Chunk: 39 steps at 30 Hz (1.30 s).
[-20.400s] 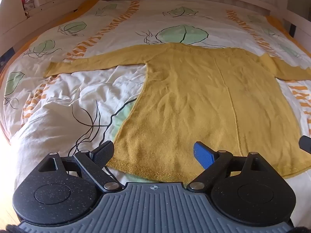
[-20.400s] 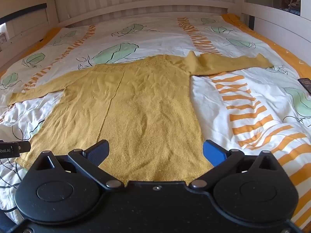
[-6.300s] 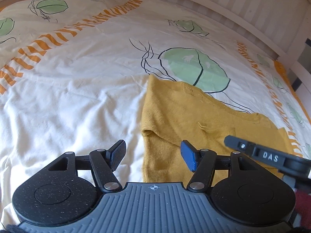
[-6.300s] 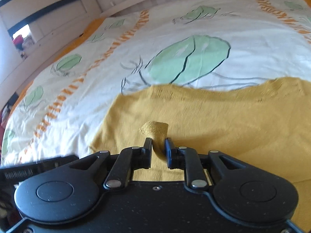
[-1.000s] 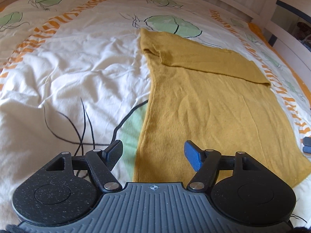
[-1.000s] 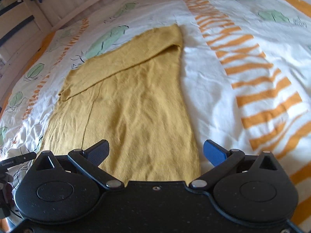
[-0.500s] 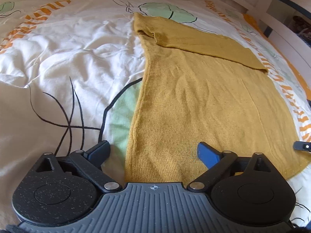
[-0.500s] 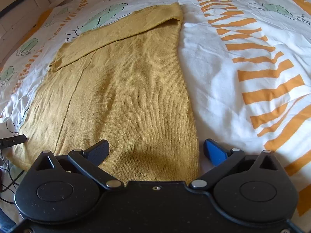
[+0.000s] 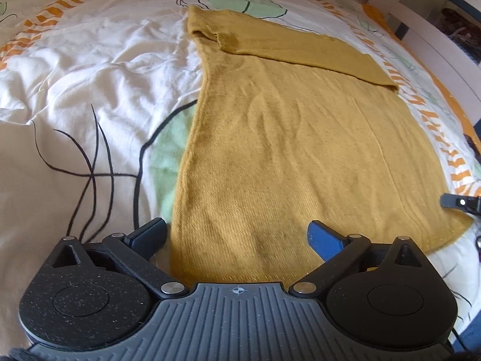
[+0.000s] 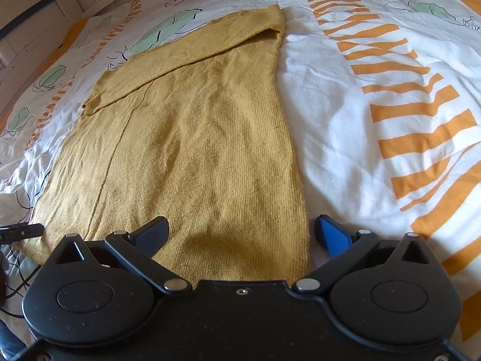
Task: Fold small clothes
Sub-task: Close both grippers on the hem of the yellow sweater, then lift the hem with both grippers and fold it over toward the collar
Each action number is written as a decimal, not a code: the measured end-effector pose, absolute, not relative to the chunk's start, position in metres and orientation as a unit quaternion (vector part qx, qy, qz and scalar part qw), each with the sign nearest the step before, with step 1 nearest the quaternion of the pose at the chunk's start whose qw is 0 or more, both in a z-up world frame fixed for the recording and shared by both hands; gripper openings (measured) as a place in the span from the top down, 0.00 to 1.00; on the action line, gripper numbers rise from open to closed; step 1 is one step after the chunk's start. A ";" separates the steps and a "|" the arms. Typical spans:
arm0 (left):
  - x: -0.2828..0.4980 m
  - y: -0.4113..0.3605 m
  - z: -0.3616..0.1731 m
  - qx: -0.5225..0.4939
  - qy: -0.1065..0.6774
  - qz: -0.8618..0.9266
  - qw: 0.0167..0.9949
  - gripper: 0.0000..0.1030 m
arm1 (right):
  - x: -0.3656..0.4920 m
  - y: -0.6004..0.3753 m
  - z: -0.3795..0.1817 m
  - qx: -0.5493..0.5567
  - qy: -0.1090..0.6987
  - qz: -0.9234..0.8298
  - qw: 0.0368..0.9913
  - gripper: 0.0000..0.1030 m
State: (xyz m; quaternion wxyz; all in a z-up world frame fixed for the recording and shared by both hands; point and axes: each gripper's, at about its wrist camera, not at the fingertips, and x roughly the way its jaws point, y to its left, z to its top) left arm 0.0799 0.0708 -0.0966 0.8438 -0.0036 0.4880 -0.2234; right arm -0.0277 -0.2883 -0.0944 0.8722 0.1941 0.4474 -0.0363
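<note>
Left wrist view: the yellow sweater (image 9: pixel 288 150) is laid flat on the patterned bed cover (image 9: pixel 90 75), with a sleeve folded across its top. The left tool (image 9: pixel 237 236) has just been opened wide, the near-left hem corner lying unpinched between its fingers. The right tool (image 10: pixel 242 234) is likewise spread over the near-right corner.

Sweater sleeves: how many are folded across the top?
2, I think. One sleeve lies folded across the sweater's top; the other sleeve seems to lie mostly under it, with only its folded end showing.
</note>
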 end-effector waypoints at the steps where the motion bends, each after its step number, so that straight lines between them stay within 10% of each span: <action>1: 0.077 0.070 -0.097 -0.001 0.487 -0.225 0.844 0.03 | -0.028 -0.288 -0.094 0.195 0.447 -0.036 0.872 0.00; 21: 0.086 0.071 -0.102 -0.012 0.482 -0.237 0.844 0.03 | -0.010 -0.350 -0.093 0.353 0.509 0.075 0.781 0.10; 32: 0.089 0.092 -0.093 -0.069 0.481 -0.186 0.854 0.59 | -0.020 -0.344 -0.089 0.308 0.521 0.085 0.792 0.51; 34: 0.090 0.095 -0.093 -0.081 0.484 -0.191 0.850 0.78 | -0.021 -0.342 -0.092 0.308 0.520 0.090 0.792 0.86; 39: 0.088 0.097 -0.090 -0.105 0.480 -0.199 0.848 0.93 | -0.028 -0.341 -0.086 0.316 0.488 0.091 0.809 0.88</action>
